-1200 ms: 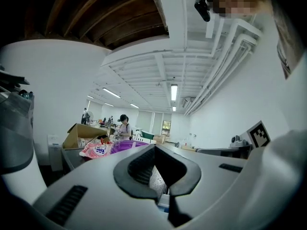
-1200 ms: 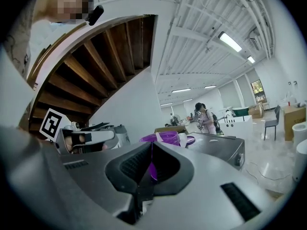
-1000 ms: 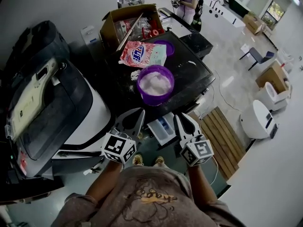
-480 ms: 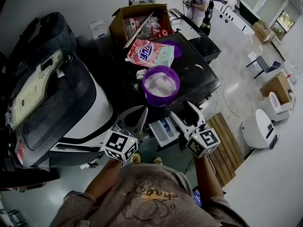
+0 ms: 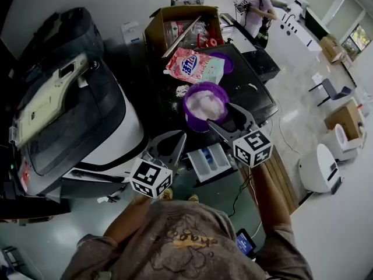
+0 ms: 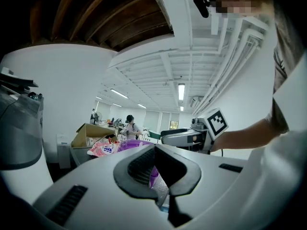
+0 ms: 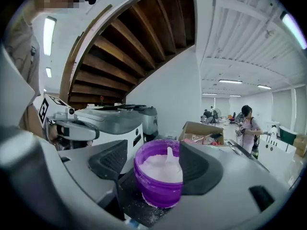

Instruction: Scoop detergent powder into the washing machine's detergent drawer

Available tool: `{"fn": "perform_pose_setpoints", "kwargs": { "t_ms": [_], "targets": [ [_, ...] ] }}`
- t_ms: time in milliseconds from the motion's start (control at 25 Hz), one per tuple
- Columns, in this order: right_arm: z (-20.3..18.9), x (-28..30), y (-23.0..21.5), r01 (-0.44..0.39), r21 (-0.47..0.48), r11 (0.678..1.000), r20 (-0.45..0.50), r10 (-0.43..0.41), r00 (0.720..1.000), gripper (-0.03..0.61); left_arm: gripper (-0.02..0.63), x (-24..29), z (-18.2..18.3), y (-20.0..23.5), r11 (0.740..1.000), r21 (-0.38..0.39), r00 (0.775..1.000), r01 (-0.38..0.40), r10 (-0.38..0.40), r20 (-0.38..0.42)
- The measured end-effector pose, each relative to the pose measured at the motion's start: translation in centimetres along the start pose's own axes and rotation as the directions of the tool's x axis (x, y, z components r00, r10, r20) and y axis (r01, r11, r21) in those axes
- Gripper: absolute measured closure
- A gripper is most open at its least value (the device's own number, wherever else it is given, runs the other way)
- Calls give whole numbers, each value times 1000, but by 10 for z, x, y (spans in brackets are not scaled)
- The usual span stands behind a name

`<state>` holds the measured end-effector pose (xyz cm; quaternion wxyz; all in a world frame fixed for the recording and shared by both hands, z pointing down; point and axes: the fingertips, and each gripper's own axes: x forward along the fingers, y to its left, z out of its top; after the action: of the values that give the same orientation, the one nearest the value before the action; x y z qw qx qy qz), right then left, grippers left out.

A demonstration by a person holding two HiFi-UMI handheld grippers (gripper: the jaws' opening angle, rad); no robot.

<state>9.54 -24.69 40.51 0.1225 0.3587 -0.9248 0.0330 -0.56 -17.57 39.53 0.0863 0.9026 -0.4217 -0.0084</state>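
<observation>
A purple tub (image 5: 203, 105) of white detergent powder stands on the black table (image 5: 250, 89), with a white scoop handle (image 7: 169, 155) sticking up out of the powder. My right gripper (image 5: 220, 114) hovers at the tub's near right rim. Its jaws are opening, and the tub (image 7: 158, 188) shows between them without touching the pads. The washing machine's white detergent drawer (image 5: 208, 161) is pulled out below the table edge. My left gripper (image 5: 176, 137) is shut and empty, left of the drawer, in front of the washing machine (image 5: 81, 115).
A pink detergent bag (image 5: 195, 69) and a purple lid (image 5: 226, 63) lie behind the tub, with a cardboard box (image 5: 183, 28) beyond them. Powder is spilled on the table. A person (image 5: 256, 7) stands far back. White appliances (image 5: 317, 168) are on the floor to the right.
My right gripper has risen from beside the drawer to the purple tub, and its jaws have spread wide. The left gripper has stayed near the drawer.
</observation>
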Motion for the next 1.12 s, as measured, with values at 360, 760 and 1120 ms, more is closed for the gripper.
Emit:
{"fn": "perform_pose_setpoints", "kwargs": {
  "t_ms": [360,760,1120],
  "targets": [
    [-15,52,-24,-102,-227,969,-197,57,979,296,595,-3,-9,0,1000,-2,999,-4,4,-32],
    [-40,83,-31,-251,-406,879,-404,74,912,385,595,1,-17,0,1000,-6,998,1,-2,-59],
    [-48,94,-34,-337,-490,804,-485,71,872,443,595,9,-19,3,1000,-18,998,-7,6,-66]
  ]
}}
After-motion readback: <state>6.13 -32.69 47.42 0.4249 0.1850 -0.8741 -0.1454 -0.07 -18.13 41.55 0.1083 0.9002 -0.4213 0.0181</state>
